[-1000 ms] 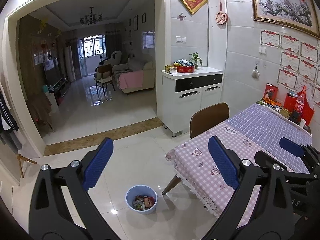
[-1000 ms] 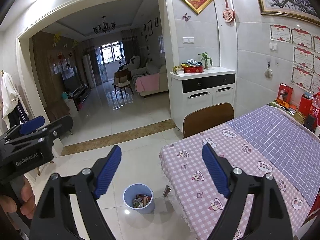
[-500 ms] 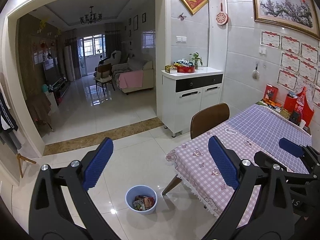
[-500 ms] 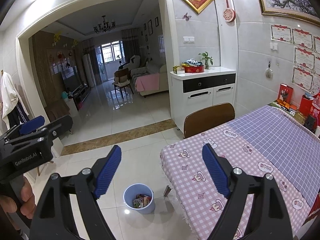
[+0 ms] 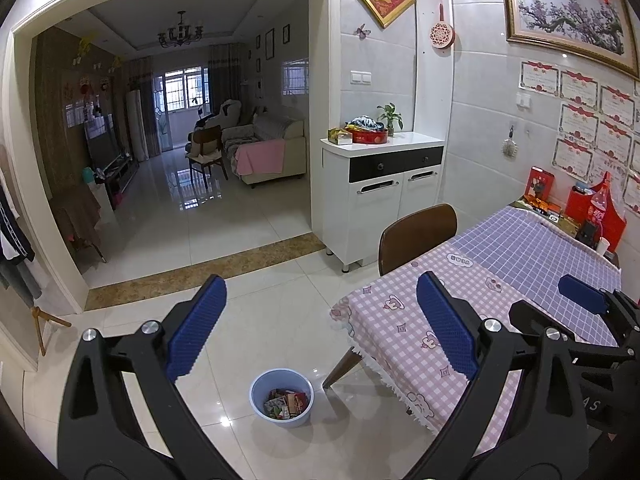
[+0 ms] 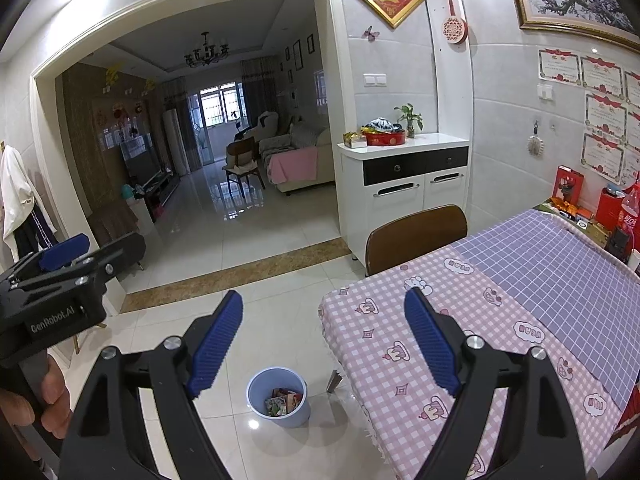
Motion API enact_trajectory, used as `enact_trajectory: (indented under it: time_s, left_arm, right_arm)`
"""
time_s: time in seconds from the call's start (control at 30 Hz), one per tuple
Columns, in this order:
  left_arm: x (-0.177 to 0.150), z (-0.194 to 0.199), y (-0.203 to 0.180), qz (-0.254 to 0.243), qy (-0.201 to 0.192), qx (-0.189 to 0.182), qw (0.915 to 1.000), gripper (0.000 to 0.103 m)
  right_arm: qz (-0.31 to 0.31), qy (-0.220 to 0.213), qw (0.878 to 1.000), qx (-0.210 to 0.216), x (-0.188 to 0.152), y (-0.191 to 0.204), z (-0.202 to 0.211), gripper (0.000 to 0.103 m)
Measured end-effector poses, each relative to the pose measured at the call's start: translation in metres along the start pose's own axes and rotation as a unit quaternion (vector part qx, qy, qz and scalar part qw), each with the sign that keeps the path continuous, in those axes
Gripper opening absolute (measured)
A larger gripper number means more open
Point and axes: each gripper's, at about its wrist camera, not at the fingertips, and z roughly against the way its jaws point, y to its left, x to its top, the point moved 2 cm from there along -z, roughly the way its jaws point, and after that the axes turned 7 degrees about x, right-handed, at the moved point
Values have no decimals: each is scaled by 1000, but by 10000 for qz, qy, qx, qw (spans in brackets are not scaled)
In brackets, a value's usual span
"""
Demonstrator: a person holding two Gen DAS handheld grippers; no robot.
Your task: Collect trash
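A light-blue bin (image 5: 280,422) stands on the white tiled floor by the table's corner, and several colourful wrappers (image 5: 286,402) lie in it. The right wrist view shows the same bin (image 6: 288,420) and wrappers (image 6: 282,400). My left gripper (image 5: 320,284) hangs open well above the floor, with nothing between its blue pads. My right gripper (image 6: 324,296) is also open and holds nothing. Each gripper shows in the other's view: the right one (image 5: 580,300) over the table, the left one (image 6: 64,252) in a person's hand (image 6: 48,400).
A table with a pink checked cloth (image 5: 400,332) and a purple one fills the right side. A brown chair (image 5: 416,232) is pushed against it. Behind stands a white cabinet (image 5: 384,192). Red boxes and a bottle (image 6: 628,208) crowd the table's far end.
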Motion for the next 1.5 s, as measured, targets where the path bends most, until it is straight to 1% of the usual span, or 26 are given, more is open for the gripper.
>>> enact_trajectory:
  time_s: [0.77,1.07,1.5]
  left_arm:
    - [-1,-1,1,13,35,-11,10000,94]
    - [-7,-2,2,19,69,-8,10000,94]
    - [-5,-5,2,25,92,0,10000,94]
  right_arm:
    - [-60,-8,10000,-35,1,0,5,81]
    - [-61,12,10000,-32,-1,0,3,81]
    - [-93,58,9999,-34,-4,4,-1,81]
